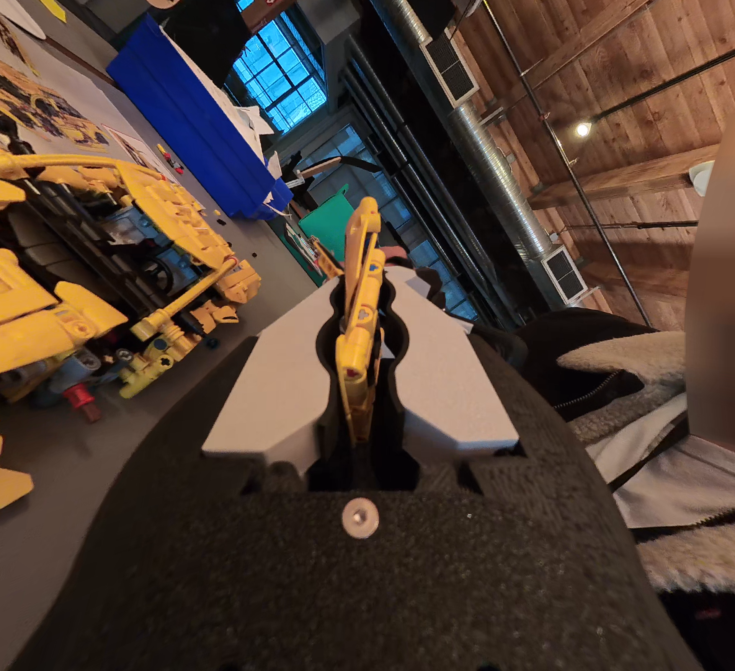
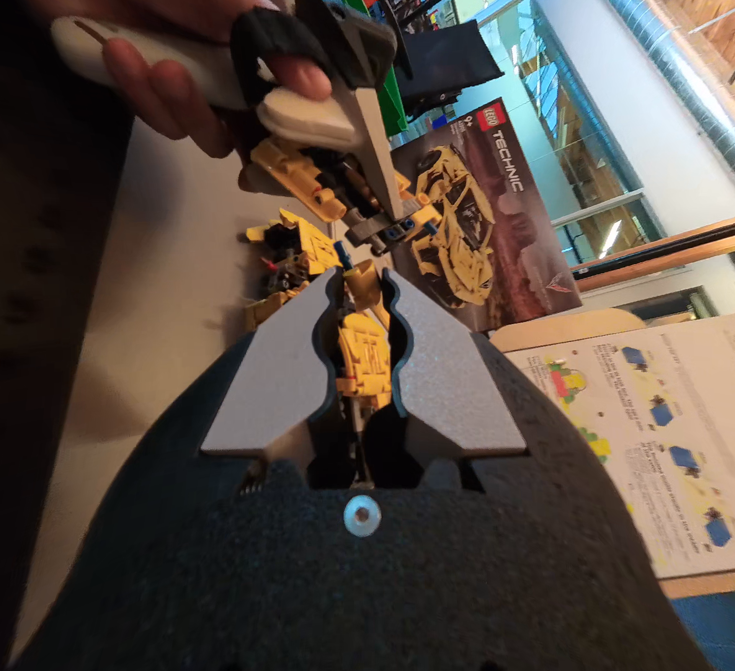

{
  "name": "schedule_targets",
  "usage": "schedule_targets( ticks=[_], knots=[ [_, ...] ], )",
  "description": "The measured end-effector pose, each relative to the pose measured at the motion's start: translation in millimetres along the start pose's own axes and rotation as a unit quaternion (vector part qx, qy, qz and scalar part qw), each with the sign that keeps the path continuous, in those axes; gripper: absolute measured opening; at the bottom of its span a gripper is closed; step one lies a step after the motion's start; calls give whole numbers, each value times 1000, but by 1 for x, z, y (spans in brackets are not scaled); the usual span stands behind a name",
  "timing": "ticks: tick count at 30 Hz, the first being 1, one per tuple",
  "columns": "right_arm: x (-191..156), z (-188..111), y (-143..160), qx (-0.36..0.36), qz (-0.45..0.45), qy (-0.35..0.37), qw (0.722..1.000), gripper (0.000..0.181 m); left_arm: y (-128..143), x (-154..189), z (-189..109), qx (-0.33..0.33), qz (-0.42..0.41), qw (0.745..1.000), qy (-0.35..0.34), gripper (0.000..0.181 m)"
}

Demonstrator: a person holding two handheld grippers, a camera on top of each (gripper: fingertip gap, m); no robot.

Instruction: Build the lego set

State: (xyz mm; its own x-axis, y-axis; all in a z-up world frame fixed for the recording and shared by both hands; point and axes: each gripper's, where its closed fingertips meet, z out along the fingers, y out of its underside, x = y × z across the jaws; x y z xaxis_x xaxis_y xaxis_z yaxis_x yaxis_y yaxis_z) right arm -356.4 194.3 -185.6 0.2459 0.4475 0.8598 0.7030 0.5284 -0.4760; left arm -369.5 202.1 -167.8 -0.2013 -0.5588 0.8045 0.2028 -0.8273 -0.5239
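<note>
In the left wrist view my left gripper (image 1: pixel 364 286) is shut on a thin yellow lego sub-assembly (image 1: pixel 360 318) that stands on edge between the fingers and sticks out past the tips, held up off the table. The part-built yellow lego car (image 1: pixel 119 254) lies on the grey table to its left. In the right wrist view my right gripper (image 2: pixel 362 276) is shut on a yellow panelled lego section (image 2: pixel 364 357) with a blue pin at its front. Just beyond it a hand holds the left gripper (image 2: pixel 378 158) with its yellow piece (image 2: pixel 306 178). More yellow car parts (image 2: pixel 286 254) lie on the table (image 2: pixel 167 254).
A blue bin (image 1: pixel 191 123) and a green bin (image 1: pixel 330 218) stand at the table's far edge. Small loose pieces (image 1: pixel 171 160) lie near it. The set's box (image 2: pixel 489 222) stands behind the parts. A printed instruction sheet (image 2: pixel 636 433) lies at right. A fleece-lined jacket (image 1: pixel 620 393) is close by. Only a small space, under 4 cm, lies between the two pairs of fingers.
</note>
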Motion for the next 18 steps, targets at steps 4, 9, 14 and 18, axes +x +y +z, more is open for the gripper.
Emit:
schedule_targets(
  ticks=[4,9,14,18],
  knots=[
    [8,-2,6,-2,19,19,1000,18,2,1,1,-7,14,1000,-4,14],
    [5,-3,10,2,6,29,1000,18,4,-1,3,-14,23,1000,-13,14],
    [6,-11,4,47,233,-104,966,18,7,-4,3,-31,49,998,-35,14],
    [4,-24,9,29,482,-315,817,18,13,-5,5,-55,72,995,-48,14]
  ],
)
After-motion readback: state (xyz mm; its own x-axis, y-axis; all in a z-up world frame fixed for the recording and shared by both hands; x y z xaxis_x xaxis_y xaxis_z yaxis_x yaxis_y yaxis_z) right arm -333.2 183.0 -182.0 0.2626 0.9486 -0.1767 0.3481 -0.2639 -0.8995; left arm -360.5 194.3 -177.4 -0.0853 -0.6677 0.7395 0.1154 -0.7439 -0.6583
